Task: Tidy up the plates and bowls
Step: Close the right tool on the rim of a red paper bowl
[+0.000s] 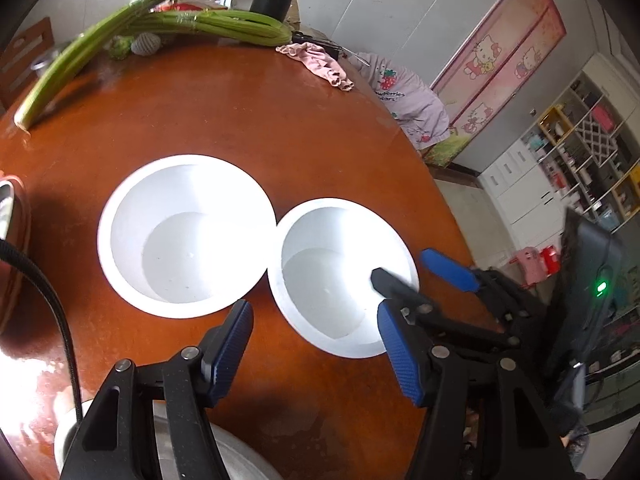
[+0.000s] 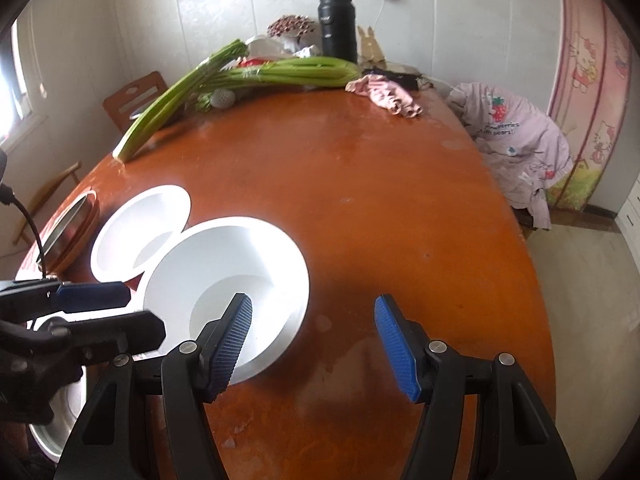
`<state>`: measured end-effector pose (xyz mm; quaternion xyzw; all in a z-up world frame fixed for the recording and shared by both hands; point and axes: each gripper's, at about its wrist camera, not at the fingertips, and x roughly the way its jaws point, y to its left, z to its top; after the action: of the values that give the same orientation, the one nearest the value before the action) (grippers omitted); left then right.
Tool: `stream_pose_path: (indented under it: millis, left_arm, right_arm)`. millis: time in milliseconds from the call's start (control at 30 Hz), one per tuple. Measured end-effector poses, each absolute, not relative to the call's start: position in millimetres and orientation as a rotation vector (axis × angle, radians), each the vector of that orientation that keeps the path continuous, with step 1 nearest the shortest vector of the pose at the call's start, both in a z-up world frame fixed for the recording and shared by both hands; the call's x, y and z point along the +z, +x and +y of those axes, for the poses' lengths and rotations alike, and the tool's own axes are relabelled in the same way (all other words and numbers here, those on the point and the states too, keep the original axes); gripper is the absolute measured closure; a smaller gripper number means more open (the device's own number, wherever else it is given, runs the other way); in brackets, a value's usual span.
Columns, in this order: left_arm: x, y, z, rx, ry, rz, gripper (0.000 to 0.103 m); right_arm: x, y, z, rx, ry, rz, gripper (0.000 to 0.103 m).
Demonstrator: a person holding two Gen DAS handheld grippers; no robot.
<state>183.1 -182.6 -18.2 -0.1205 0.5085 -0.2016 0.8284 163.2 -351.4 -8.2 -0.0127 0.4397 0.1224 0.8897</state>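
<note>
Two white bowls sit side by side on the brown round table (image 1: 240, 120). The larger-looking left bowl (image 1: 186, 234) touches the right bowl (image 1: 340, 276). My left gripper (image 1: 316, 348) is open and empty, just in front of both bowls. My right gripper (image 1: 404, 268) is open over the right bowl's right rim, one finger inside the bowl and one outside. In the right wrist view the near bowl (image 2: 228, 292) lies under my open right gripper (image 2: 314, 344); the far bowl (image 2: 140, 232) is behind it, and my left gripper (image 2: 124, 312) enters from the left.
A metal dish (image 2: 72, 224) sits at the table's left edge and a silver plate (image 2: 60, 412) at the near left. Celery (image 2: 256, 72), a black flask (image 2: 337, 22) and a pink cloth (image 2: 384, 94) lie at the far side. A chair with clothes (image 2: 520, 140) stands right.
</note>
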Motion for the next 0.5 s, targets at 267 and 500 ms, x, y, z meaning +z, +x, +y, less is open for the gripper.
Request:
stream_pose_path:
  millis: [267,500]
  left_arm:
    - [-27,191,-183,-0.448,-0.285,1.108,0.043]
    - [-30,189,-186,-0.452,-0.265,1.120,0.044]
  right_arm:
    - [-19,158,-327,0.377,-0.053,0.948,0.039]
    - [-19,148,-312,0.424,-0.035,0.971,0.039]
